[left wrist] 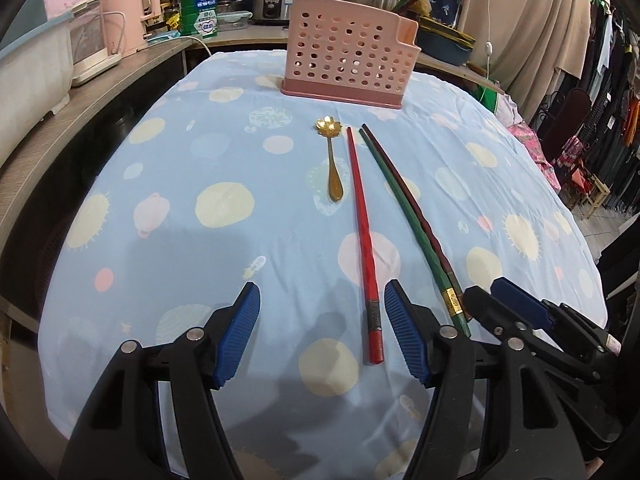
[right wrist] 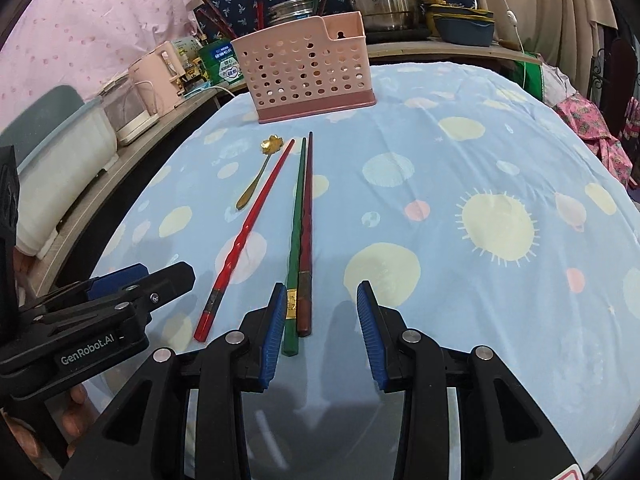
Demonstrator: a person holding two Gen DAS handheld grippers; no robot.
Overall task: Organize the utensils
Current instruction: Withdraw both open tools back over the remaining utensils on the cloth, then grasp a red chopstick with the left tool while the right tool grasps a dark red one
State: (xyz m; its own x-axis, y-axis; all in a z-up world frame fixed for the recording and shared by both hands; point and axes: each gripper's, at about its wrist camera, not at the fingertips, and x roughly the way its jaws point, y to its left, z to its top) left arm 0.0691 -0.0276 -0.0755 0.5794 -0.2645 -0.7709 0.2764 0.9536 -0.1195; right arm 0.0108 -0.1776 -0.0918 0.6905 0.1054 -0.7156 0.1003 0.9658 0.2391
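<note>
Your left hand-held gripper (left wrist: pixel 322 330) stood apart, empty, beside the red chopstick (left wrist: pixel 362 240) on the desk (left wrist: pixel 180 184). Only your right view showed fingers (right wrist: pixel 74 404); that right hand-held gripper (right wrist: pixel 318 330) gaped over the green chopstick (right wrist: pixel 295 240).

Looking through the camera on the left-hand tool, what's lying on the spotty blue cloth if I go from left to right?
Gold spoon → red chopstick → green chopstick → dark maroon chopstick, which lies pressed against the green one. The pink holder stands further back, behind them all.
</note>
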